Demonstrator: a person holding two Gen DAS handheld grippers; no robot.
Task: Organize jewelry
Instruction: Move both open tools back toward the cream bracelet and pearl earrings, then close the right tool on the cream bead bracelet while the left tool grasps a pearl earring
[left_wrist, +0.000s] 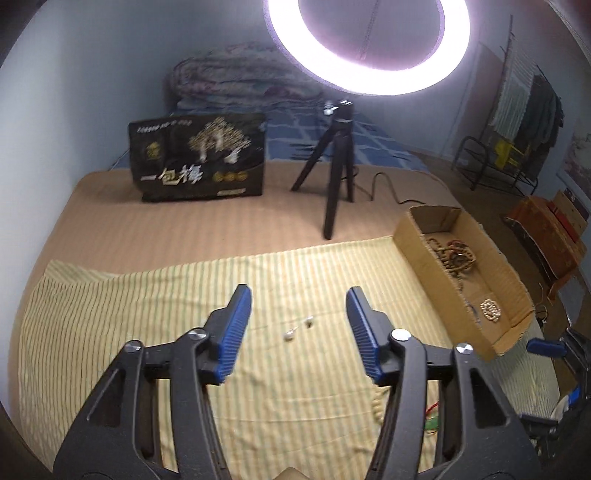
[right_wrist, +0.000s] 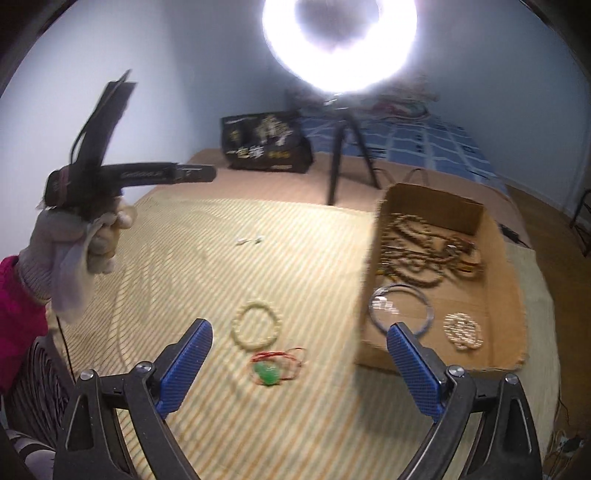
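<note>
My left gripper (left_wrist: 298, 291) stands open over the striped yellow cloth (left_wrist: 147, 295), and a small pair of white earrings (left_wrist: 297, 329) lies on the cloth between its fingers, untouched. My right gripper (right_wrist: 299, 326) is open too. Just ahead of it on the cloth lie a cream bead bracelet (right_wrist: 257, 324) and a green pendant on a red cord (right_wrist: 271, 371). The earrings (right_wrist: 249, 240) show farther off. A cardboard box (right_wrist: 496, 266) at the right holds brown bead strands (right_wrist: 413, 251), a metal bangle (right_wrist: 400, 308) and a pale bead bracelet (right_wrist: 463, 330).
A gloved hand (right_wrist: 70, 240) with a pink sleeve grips the left tool's handle at the left. A black tripod (left_wrist: 334, 170) with a ring light (left_wrist: 369, 44) and a black printed bag (left_wrist: 199, 155) stand behind the cloth. A folded quilt (left_wrist: 236, 74) lies at the back.
</note>
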